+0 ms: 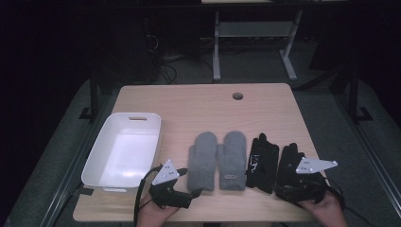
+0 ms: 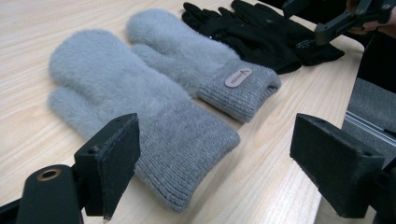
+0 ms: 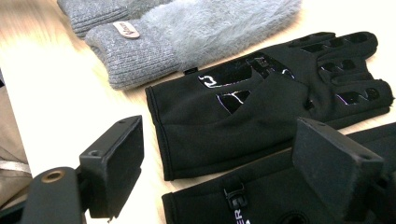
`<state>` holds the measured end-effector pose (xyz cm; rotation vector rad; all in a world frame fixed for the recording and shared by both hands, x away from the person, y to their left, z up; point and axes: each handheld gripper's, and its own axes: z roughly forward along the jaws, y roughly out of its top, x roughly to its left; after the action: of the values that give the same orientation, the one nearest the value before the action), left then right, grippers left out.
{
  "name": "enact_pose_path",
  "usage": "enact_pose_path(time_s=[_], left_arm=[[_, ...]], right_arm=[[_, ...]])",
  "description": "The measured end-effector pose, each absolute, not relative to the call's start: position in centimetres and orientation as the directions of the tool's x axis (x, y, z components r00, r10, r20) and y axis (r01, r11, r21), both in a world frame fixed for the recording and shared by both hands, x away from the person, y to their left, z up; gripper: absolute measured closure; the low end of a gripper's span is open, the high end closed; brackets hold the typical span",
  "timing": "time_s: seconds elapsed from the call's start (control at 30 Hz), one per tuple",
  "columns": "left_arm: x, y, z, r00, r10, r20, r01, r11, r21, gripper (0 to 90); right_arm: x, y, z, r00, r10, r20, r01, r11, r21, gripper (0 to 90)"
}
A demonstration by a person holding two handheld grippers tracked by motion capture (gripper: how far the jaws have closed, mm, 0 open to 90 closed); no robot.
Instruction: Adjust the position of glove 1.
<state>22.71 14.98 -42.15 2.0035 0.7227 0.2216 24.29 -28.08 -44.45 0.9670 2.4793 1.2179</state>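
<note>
Two grey fluffy mittens [image 1: 202, 161] [image 1: 234, 160] lie side by side in the middle of the wooden table, cuffs toward me. To their right lie two black gloves [image 1: 262, 162] [image 1: 289, 163]. My left gripper [image 1: 189, 193] stands open by the table's front edge, just short of the left mitten's cuff [image 2: 187, 149]. In the left gripper view the left gripper [image 2: 224, 163] holds nothing. My right gripper [image 1: 295, 187] is open over the cuff of the rightmost black glove [image 3: 261, 205]. In the right gripper view the right gripper [image 3: 224, 168] is empty, and the other black glove [image 3: 243, 107] lies ahead.
A white plastic tub [image 1: 124, 151] stands at the table's left side with nothing in it. A round cable hole [image 1: 238, 96] sits near the far edge. The far half of the table [image 1: 198, 104] is bare wood. Another desk's legs [image 1: 216, 47] stand behind.
</note>
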Motion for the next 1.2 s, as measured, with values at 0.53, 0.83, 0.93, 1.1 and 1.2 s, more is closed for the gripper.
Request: enact_pose_path(time_s=[0.53,0.83,0.93,1.1,1.2], left_arm=[[22.7,15.9,-41.7,0.802,0.572,-0.174,0.412,-0.318,0.854,15.8],[22.7,15.9,-41.7,0.800,0.575,-0.169,0.410,-0.320,0.854,15.9],[22.8,15.8,-41.9,0.803,0.574,-0.163,0.407,-0.328,0.852,15.9],[22.7,15.9,-41.8,0.800,0.578,-0.158,0.404,-0.325,0.855,15.8],[22.8,15.9,-41.8,0.798,0.581,-0.159,0.407,-0.325,0.854,15.8]], right_arm=[[25.6,-25.7,-42.2,-0.805,0.587,0.081,0.422,0.471,0.775,14.4],[28.4,-22.6,-40.3,-0.853,0.518,0.054,0.363,0.517,0.775,14.5],[29.6,-21.5,-40.1,-0.864,0.501,0.053,0.354,0.529,0.771,14.9],[31.2,-19.7,-40.0,-0.877,0.477,0.058,0.349,0.551,0.758,15.0],[32.0,-18.7,-40.0,-0.884,0.464,0.055,0.347,0.572,0.743,15.0]])
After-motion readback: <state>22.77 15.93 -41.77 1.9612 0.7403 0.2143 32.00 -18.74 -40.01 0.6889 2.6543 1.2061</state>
